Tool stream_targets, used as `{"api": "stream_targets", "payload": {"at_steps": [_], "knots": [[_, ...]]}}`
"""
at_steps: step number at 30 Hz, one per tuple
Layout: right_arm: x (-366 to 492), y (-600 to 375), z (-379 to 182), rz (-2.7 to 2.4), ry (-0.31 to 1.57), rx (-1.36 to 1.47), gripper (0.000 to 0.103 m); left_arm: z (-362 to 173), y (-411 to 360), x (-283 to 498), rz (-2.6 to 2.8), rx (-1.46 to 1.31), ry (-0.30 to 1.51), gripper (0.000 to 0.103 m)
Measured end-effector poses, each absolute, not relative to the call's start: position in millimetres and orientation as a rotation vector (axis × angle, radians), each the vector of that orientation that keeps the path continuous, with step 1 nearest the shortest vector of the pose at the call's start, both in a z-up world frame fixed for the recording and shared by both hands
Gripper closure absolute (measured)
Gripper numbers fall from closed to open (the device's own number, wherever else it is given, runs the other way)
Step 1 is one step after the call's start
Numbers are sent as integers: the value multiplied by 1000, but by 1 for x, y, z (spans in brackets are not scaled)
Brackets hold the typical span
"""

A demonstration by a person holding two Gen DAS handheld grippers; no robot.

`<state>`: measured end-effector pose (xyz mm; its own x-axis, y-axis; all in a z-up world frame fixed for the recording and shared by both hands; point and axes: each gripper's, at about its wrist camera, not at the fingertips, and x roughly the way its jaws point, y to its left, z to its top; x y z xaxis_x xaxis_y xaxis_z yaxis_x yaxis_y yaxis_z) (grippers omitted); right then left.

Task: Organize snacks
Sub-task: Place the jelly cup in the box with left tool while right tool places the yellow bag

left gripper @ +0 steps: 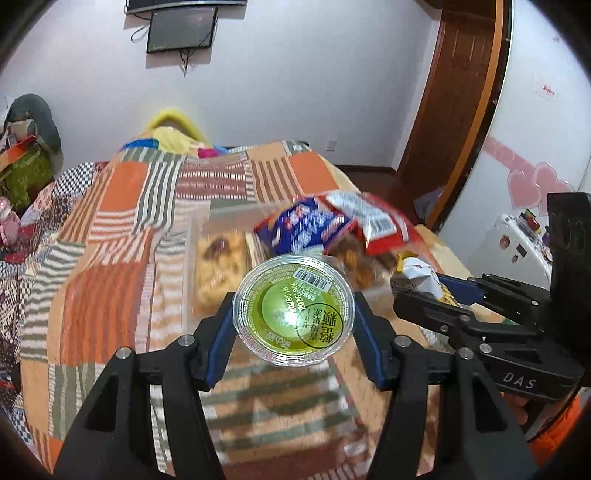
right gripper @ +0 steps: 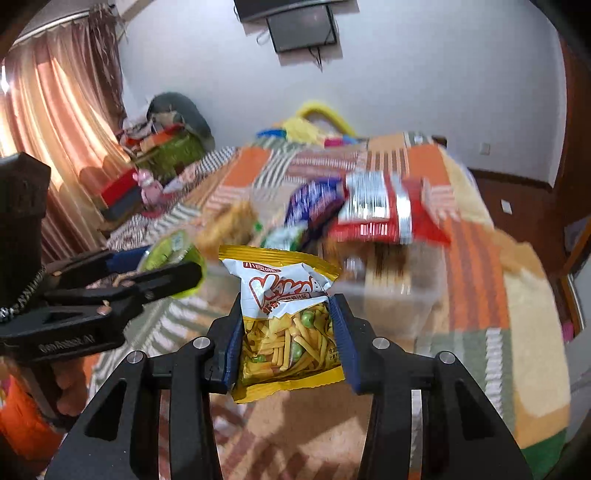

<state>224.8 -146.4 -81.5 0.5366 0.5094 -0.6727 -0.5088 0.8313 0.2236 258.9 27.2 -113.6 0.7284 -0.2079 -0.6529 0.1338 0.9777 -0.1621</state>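
Observation:
My left gripper (left gripper: 294, 310) is shut on a clear cup of green jelly (left gripper: 291, 295), its blue pads pressing both sides, held above the quilt. My right gripper (right gripper: 288, 306) is shut on a small yellow bag of fries-shaped snacks (right gripper: 286, 325), squeezed between its pads. Ahead of both lies a clear plastic box (right gripper: 399, 295) holding a pastry (left gripper: 221, 258), with a blue bag (left gripper: 306, 225) and a red bag (left gripper: 373, 218) on top. The right gripper (left gripper: 417, 291) shows at the right of the left wrist view, the left gripper (right gripper: 166, 262) at the left of the right wrist view.
Everything rests on a bed with an orange patchwork quilt (left gripper: 122, 236). Piled clothes and boxes (right gripper: 162, 147) sit beside a curtain on the left. A wooden door (left gripper: 454, 110) and a white cabinet (left gripper: 517, 240) stand to the right. A screen (left gripper: 181, 29) hangs on the far wall.

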Motion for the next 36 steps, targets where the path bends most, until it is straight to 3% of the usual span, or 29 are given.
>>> {"api": "stream_targets", "payload": {"at_steps": [18, 26, 32, 36], "knots": [[276, -129, -95, 549, 816, -15, 62, -133, 34, 323, -165, -148, 806, 44], [277, -138, -95, 549, 858, 13, 58, -135, 31, 323, -177, -151, 816, 41], [270, -147, -86, 567, 851, 56, 46, -116, 35, 309, -166, -149, 747, 37], [259, -148, -71, 577, 817, 44, 46, -98, 37, 295, -165, -155, 709, 37]]}}
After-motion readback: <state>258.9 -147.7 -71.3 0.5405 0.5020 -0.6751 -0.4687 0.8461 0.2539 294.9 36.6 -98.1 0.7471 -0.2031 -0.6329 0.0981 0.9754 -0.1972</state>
